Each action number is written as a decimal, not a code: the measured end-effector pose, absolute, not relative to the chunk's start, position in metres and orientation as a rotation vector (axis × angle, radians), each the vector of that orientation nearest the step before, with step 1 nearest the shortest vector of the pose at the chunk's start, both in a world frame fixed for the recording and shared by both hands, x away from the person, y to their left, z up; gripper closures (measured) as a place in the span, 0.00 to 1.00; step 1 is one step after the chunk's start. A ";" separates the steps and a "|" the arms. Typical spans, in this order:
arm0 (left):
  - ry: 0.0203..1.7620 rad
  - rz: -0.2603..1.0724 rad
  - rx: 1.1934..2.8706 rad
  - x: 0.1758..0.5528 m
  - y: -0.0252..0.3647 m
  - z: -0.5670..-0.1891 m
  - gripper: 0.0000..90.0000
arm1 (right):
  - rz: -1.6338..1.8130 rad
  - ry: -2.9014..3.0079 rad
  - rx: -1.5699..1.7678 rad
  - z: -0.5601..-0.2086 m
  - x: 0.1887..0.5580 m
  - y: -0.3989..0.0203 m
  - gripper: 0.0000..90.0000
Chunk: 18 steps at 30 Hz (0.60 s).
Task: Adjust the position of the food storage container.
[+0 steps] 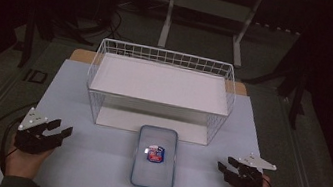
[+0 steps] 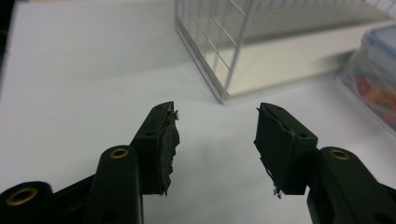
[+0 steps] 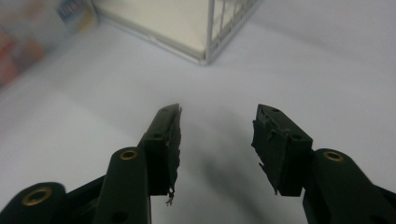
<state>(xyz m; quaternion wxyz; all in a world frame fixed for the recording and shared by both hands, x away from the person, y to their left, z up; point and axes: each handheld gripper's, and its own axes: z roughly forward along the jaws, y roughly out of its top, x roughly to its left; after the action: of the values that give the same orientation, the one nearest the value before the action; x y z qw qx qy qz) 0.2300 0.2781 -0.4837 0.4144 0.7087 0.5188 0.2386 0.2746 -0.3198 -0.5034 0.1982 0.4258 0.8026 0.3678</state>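
— Clear plastic, blue-rimmed: the lidded container (image 1: 155,158) is lying on the white worktop (image 1: 91,172), just before the wire basket (image 1: 160,90), long axis pointing toward it.

— How far along?

— Nothing is looking started. Left gripper (image 1: 60,130) and right gripper (image 1: 224,165) are resting well apart at either side, jaws parted, holding nothing; lifting is remaining.

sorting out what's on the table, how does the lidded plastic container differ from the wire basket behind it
The plastic container is small, low and shut under a blue-rimmed lid; the wire basket is much larger, taller and open-topped. The container has clear solid walls; the basket has white wire mesh. Both are rectangular and stand on the white table.
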 end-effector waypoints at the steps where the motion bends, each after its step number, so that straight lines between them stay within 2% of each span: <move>1: 1.304 0.600 1.781 0.230 0.278 -0.484 0.55 | 1.040 2.239 1.181 -0.502 0.274 -0.319 0.59; 5: 1.265 0.635 1.758 0.231 0.278 -0.483 0.54 | 1.072 2.235 1.149 -0.498 0.270 -0.317 0.63; 10: 1.249 0.671 1.810 0.232 0.271 -0.483 0.53 | 1.092 2.241 1.131 -0.496 0.269 -0.313 0.67; 12: 1.247 0.676 1.804 0.233 0.271 -0.483 0.53 | 1.112 2.257 1.121 -0.496 0.269 -0.311 0.74; 16: 1.248 0.673 1.789 0.233 0.272 -0.482 0.53 | 1.165 2.317 1.062 -0.494 0.265 -0.302 0.94; 18: 1.241 0.667 1.784 0.233 0.273 -0.482 0.53 | 1.169 2.352 1.009 -0.492 0.262 -0.294 0.99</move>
<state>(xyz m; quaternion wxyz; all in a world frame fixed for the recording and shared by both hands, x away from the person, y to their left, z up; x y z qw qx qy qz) 0.2329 0.2729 -0.4824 0.4205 0.7120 0.4954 0.2663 0.2620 -0.2935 -0.4925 0.1634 0.3537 0.8247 0.4100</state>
